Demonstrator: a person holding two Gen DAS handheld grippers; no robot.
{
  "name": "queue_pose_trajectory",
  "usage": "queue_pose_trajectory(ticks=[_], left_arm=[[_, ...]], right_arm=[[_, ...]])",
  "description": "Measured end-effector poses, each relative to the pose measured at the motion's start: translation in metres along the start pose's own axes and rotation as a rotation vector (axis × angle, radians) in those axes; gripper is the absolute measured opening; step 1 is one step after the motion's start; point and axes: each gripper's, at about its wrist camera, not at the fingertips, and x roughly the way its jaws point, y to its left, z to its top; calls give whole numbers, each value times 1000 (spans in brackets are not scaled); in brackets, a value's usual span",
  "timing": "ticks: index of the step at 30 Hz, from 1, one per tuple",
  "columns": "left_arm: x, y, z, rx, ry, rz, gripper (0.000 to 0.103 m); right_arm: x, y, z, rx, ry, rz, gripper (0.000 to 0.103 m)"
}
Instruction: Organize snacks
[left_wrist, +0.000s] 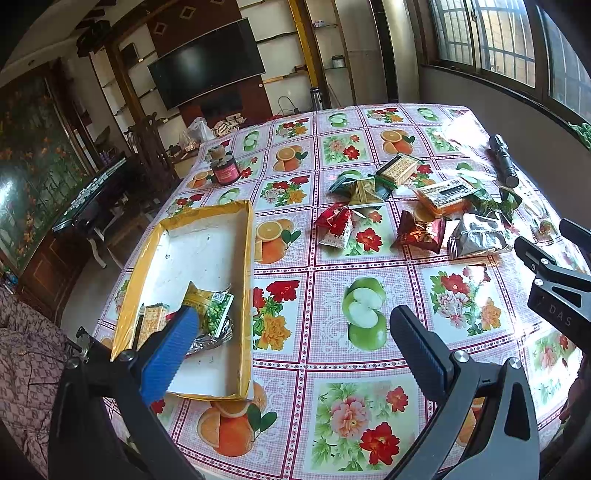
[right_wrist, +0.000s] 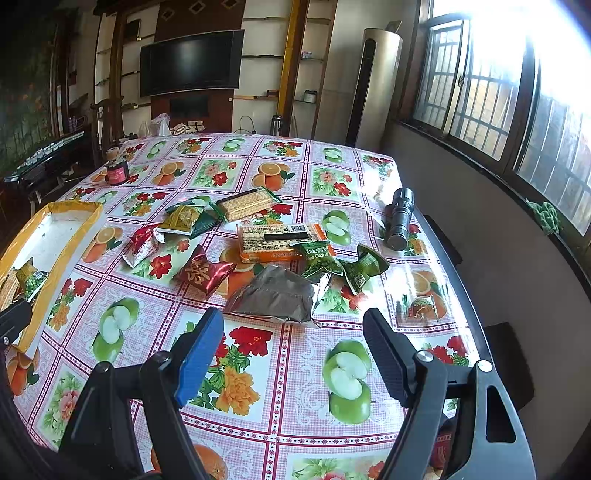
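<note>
A shallow yellow-rimmed box (left_wrist: 207, 221) lies at the table's left and holds a green pea packet (left_wrist: 216, 310), a cracker pack (left_wrist: 151, 319) and a foil packet. My left gripper (left_wrist: 291, 332) is open and empty, its blue finger over the box's near end. Loose snacks lie mid-table: a silver foil bag (right_wrist: 275, 295), red packets (right_wrist: 203, 275), an orange cracker pack (right_wrist: 275, 242), green pea packets (right_wrist: 364, 269) and a cracker sleeve (right_wrist: 247, 206). My right gripper (right_wrist: 293, 332) is open and empty, just short of the silver bag. The box also shows in the right wrist view (right_wrist: 55, 236).
The table (right_wrist: 258, 369) has a fruit-and-flower cloth. A black flashlight (right_wrist: 400, 218) lies near the right edge. A dark red jar (right_wrist: 117, 171) stands at the far left. A small orange-green packet (right_wrist: 421, 306) lies near the right edge. Chairs stand beyond the far left.
</note>
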Motion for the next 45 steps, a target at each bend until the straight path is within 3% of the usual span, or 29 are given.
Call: queue_pose_trajectory(ticks=[45], left_arm=[[5,-1,-1,11,8,-9,103]], right_arm=[[0,0,2,-9,1,-1,78]])
